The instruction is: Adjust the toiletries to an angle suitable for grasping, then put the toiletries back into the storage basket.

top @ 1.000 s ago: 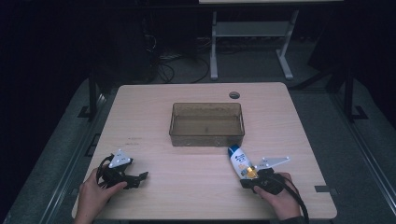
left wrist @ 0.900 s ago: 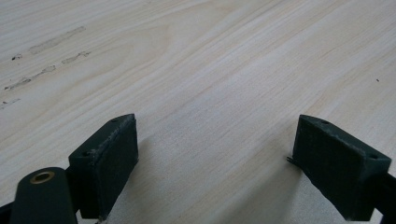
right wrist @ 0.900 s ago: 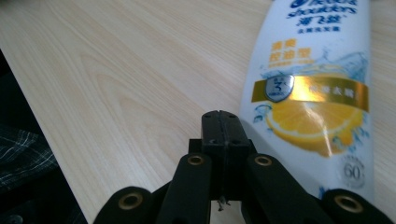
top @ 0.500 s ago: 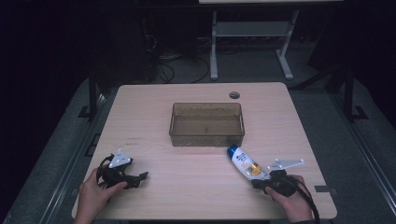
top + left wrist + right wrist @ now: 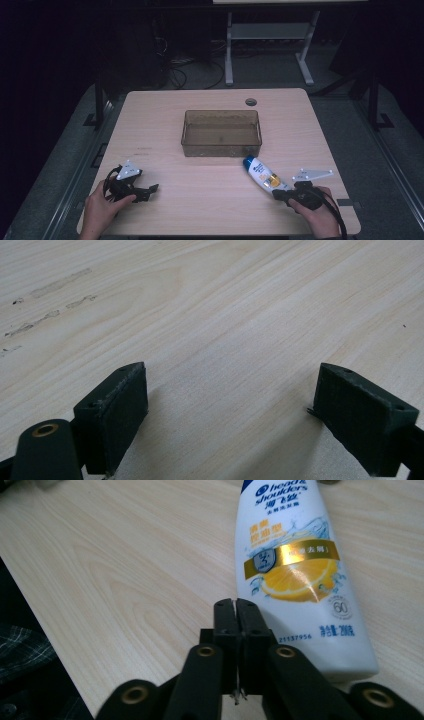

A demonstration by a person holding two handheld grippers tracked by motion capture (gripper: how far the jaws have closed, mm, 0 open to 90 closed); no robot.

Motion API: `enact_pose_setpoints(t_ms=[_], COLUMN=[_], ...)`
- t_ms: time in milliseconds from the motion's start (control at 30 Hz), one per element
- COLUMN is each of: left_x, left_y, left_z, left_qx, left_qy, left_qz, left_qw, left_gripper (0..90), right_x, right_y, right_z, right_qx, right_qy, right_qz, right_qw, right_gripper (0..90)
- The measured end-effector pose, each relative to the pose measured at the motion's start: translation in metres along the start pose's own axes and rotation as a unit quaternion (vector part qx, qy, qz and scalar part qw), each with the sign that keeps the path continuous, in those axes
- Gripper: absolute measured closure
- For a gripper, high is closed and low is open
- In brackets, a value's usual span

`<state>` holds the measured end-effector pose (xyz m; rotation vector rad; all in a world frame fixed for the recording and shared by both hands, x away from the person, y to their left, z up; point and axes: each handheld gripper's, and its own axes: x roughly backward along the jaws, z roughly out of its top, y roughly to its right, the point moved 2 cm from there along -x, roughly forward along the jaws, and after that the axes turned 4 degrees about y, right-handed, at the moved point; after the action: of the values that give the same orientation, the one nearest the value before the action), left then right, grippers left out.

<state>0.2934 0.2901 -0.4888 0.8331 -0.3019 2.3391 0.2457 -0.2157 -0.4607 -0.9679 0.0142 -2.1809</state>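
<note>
A white shampoo bottle point(image 5: 263, 173) with a blue cap and a lemon label lies flat on the wooden table point(image 5: 200, 215), cap pointing toward the bin. My right gripper point(image 5: 278, 195) rests at the bottle's base end, near the front right edge. In the right gripper view its jaws point(image 5: 235, 602) stand pressed almost together, having just begun opening by a sliver, with nothing between them; the bottle point(image 5: 292, 570) lies just beside them. My left gripper point(image 5: 152, 190) sits on the table at the front left, open point(image 5: 230, 390), with bare wood between its pads.
A clear brownish plastic bin point(image 5: 221, 149) stands in the middle of the table, just beyond the bottle's cap. A round cable hole point(image 5: 251, 102) sits near the far edge. Dark floor and a white desk frame point(image 5: 270, 45) lie beyond the table.
My right gripper has drawn back toward the front right corner, off the bottle's base end. The bottle stays lying on the table. The left gripper has not moved.
</note>
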Motion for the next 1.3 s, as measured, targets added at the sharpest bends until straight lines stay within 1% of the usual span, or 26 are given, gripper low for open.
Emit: enact_pose_setpoints(t_ms=[133,267,300,433,567,733,833,900,1000,1100,1300], left_x=[0.0,0.0,0.0,0.0,0.0,0.0,0.0,0.0,0.0,0.0,0.0], left_y=[0.0,0.0,0.0,0.0,0.0,0.0,0.0,0.0,0.0,0.0,0.0], left_z=[0.0,0.0,0.0,0.0,0.0,0.0,0.0,0.0,0.0,0.0,0.0], left_qx=[0.0,0.0,0.0,0.0,0.0,0.0,0.0,0.0,-0.001,-0.001,0.0], left_qy=[0.0,0.0,0.0,0.0,0.0,0.0,0.0,0.0,-0.001,-0.001,0.0], left_qz=[0.0,0.0,0.0,0.0,0.0,0.0,0.0,0.0,0.0,0.0,0.0], left_qw=[1.0,1.0,1.0,1.0,1.0,1.0,1.0,1.0,1.0,1.0,1.0], left_gripper=[13.1,13.1,13.1,13.1,13.1,13.1,13.1,13.1,13.1,13.1,13.1], right_x=[0.001,0.001,0.001,0.0,-0.002,-0.005,-0.006,-0.006,-0.007,-0.009,-0.013], right_y=[0.0,0.001,0.001,0.002,0.002,0.001,0.002,0.002,0.003,0.004,0.006], right_z=[0.004,0.008,0.009,0.013,0.019,0.028,0.032,0.035,0.039,0.044,0.053], right_qx=[0.004,0.006,0.004,0.008,0.019,0.024,0.028,0.024,0.026,0.033,0.04], right_qy=[0.006,0.014,0.015,0.015,0.019,0.02,0.022,0.022,0.022,0.025,0.024], right_qz=[-0.002,-0.007,-0.009,-0.012,-0.017,-0.024,-0.027,-0.029,-0.033,-0.04,-0.046], right_qw=[1.0,0.9999,0.9998,0.9998,0.9995,0.9992,0.999,0.9991,0.9989,0.9984,0.9979], right_gripper=[81.1,71.9,70.0,64.1,58.2,51.0,48.2,46.1,43.9,41.9,38.4])
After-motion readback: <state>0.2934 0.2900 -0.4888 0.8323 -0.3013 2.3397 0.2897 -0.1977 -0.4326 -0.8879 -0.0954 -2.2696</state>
